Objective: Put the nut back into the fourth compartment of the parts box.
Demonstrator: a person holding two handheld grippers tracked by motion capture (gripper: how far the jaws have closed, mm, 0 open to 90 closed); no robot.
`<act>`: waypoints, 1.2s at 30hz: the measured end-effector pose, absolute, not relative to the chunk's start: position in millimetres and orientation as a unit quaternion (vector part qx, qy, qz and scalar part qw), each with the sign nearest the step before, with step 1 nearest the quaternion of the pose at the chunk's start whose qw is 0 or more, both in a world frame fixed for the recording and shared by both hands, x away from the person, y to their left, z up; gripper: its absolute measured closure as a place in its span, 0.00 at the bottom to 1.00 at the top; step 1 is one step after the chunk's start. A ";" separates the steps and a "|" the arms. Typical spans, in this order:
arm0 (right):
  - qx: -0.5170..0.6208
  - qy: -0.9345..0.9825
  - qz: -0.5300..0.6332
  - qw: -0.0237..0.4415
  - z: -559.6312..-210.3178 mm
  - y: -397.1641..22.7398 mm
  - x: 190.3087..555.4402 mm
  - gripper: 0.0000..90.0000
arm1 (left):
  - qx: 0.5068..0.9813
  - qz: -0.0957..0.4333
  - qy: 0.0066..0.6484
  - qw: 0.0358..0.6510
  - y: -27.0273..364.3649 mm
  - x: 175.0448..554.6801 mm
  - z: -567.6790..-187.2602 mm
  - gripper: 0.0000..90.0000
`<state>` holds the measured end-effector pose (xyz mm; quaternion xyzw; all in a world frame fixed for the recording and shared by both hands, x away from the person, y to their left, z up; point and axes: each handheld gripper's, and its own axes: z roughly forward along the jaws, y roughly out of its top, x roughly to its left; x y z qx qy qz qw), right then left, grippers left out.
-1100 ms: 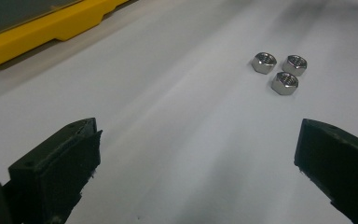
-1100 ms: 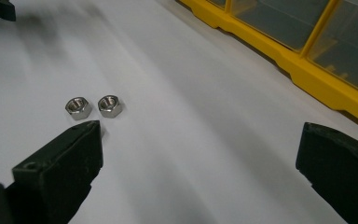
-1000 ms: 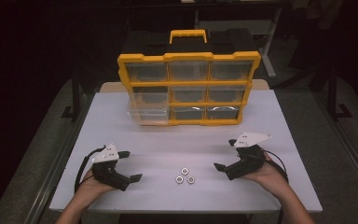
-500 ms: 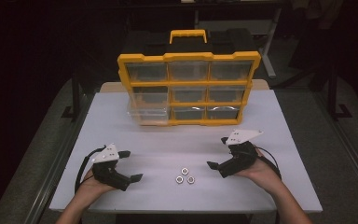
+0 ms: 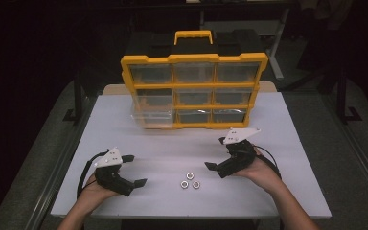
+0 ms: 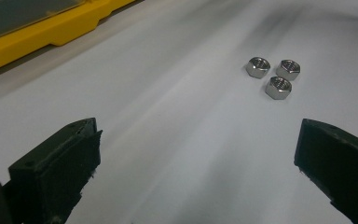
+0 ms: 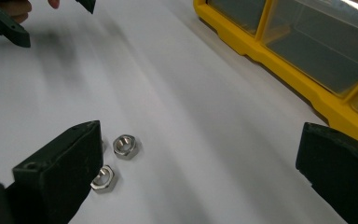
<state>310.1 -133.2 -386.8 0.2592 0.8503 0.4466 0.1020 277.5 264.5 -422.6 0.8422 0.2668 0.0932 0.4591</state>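
Steel nuts (image 5: 189, 179), three in a tight cluster, lie on the white surface (image 5: 172, 148) well in front of the yellow organizer (image 5: 194, 91). Right of the nuts, the right gripper (image 5: 212, 167) leans in, jaws spread wide; it should single out the nearest nut and close squarely on its flats. Left of the nuts, the left gripper (image 5: 134, 170) rests, jaws likewise spread.

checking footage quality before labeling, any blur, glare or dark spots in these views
High view: the room behind is near black, the white table evenly lit, the three nuts small but distinct. Left gripper view: nuts sharp, yellow organizer soft. Right gripper view: table surface streaked with blur, white glare on an organizer drawer, near jaws soft.
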 end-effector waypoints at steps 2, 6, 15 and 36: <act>0.260 0.851 0.444 0.100 -385.8 -130.1 310.9 0.00 | 0.842 0.093 0.267 0.459 264.5 277.7 -422.6 0.00; 0.257 0.852 0.446 0.099 -384.7 -126.9 313.4 0.00 | 0.841 0.093 0.268 0.462 264.8 277.8 -422.5 0.00; 0.249 0.853 0.449 0.092 -381.1 -118.6 318.7 0.00 | 0.840 0.093 0.268 0.462 264.5 277.8 -422.5 0.00; 0.230 0.859 0.450 0.076 -377.1 -89.1 330.9 0.00 | 0.841 0.094 0.262 0.463 262.9 277.4 -422.1 0.00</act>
